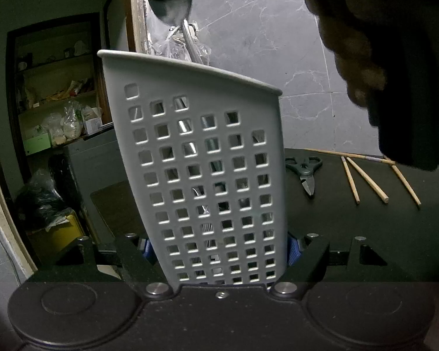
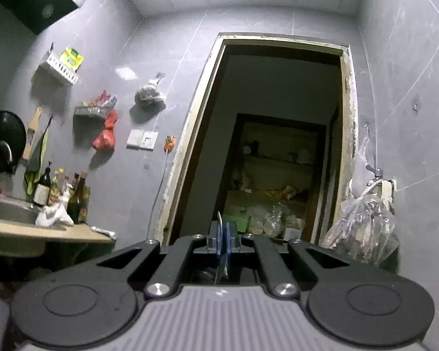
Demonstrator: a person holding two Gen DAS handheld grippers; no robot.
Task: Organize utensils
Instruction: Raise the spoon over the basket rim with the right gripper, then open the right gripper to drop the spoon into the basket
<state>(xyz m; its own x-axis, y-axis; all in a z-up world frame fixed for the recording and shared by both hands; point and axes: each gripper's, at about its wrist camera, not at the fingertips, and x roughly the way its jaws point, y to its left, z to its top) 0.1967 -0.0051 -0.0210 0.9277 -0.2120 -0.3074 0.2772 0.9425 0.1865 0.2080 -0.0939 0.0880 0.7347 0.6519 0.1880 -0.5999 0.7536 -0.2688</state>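
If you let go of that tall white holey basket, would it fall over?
Probably, yes. The utensil basket is tall and narrow and already leans, so it looks tippy. Its thin, hole-filled plastic suggests it is light. The left gripper pinching its base likely steadies it.

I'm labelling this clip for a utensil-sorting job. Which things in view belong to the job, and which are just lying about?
Part of the job:
- grey perforated holder, clamped by the left hand-held gripper
- spoon above its rim
- chopsticks
- scissors

Just lying about:
- bottles near the sink
- hanging plastic bags
- shelf clutter
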